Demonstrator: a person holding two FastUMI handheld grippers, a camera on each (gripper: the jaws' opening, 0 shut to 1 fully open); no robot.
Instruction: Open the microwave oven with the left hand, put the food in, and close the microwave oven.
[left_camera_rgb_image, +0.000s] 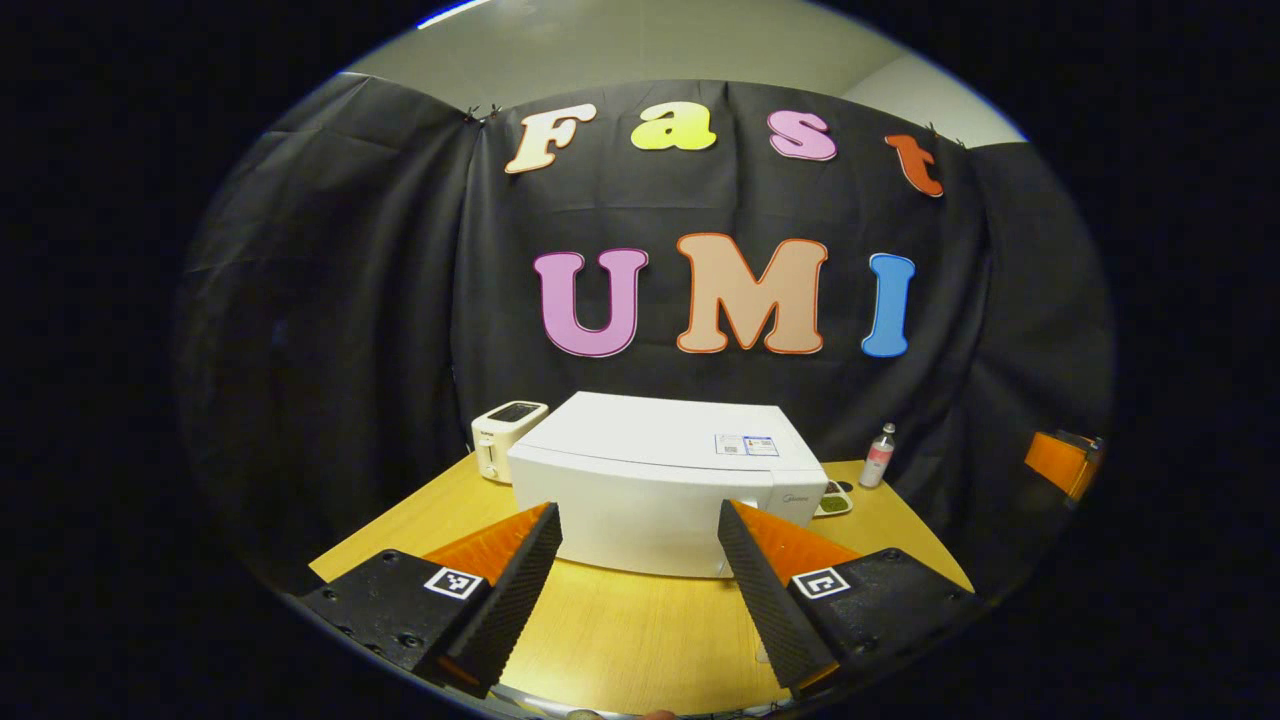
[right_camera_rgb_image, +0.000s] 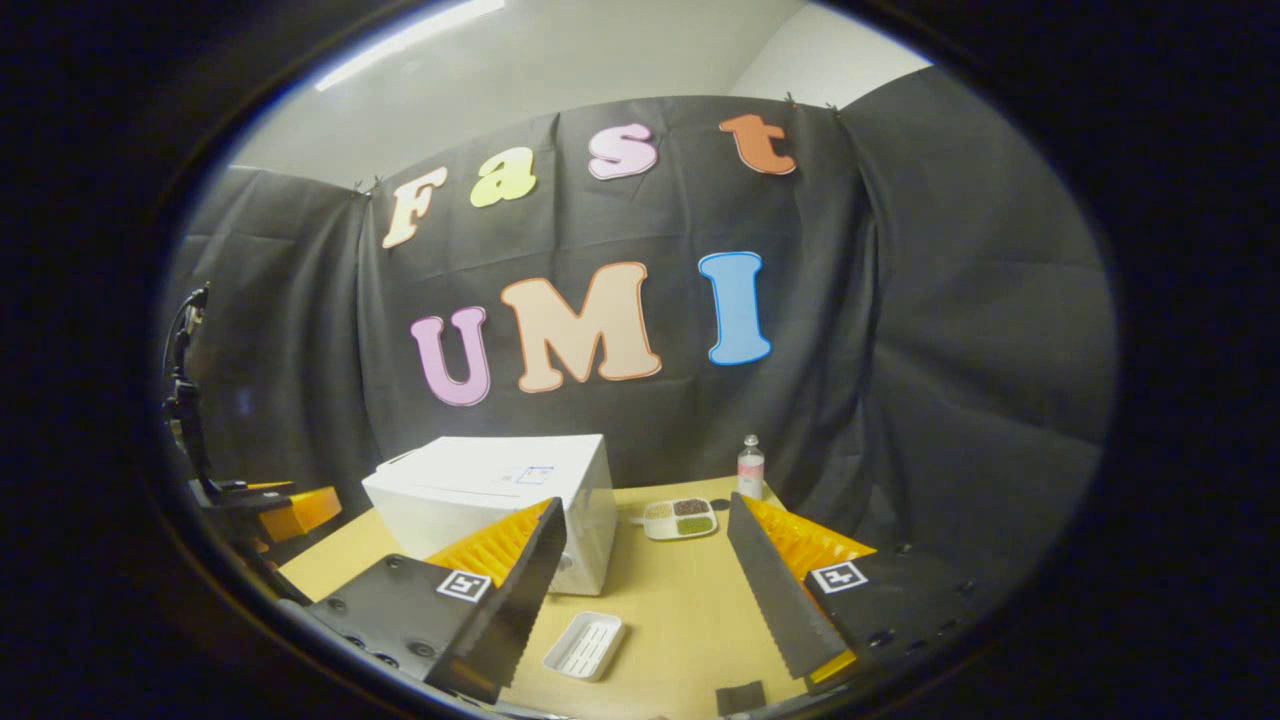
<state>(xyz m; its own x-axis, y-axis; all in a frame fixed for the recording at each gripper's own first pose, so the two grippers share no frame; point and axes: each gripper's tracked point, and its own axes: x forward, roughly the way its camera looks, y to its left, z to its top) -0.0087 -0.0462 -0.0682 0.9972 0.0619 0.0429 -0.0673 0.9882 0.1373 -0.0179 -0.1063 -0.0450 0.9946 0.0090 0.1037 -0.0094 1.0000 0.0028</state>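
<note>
Microwave oven sits shut near the middle of the wooden table, its white front turned toward the left gripper, whose jaws stand wide apart and hold nothing; that gripper hangs squarely before the door, a fair starting stance for reaching the door, though where the handle or release lies cannot be made out. Just behind the oven's left corner stands a toaster, and off its right side a small bottle stands near the table's back edge. In the right gripper view the food tray, a divided dish with three fillings, lies beside the oven's right flank, apart from it, with the bottle behind it. The right gripper is also spread open and empty, hovering over bare tabletop; a small white ribbed dish lies just below and between its fingers. Open wood stretches before the oven, so a swinging door should likely have room, and the tray's path looks unobstructed.
</note>
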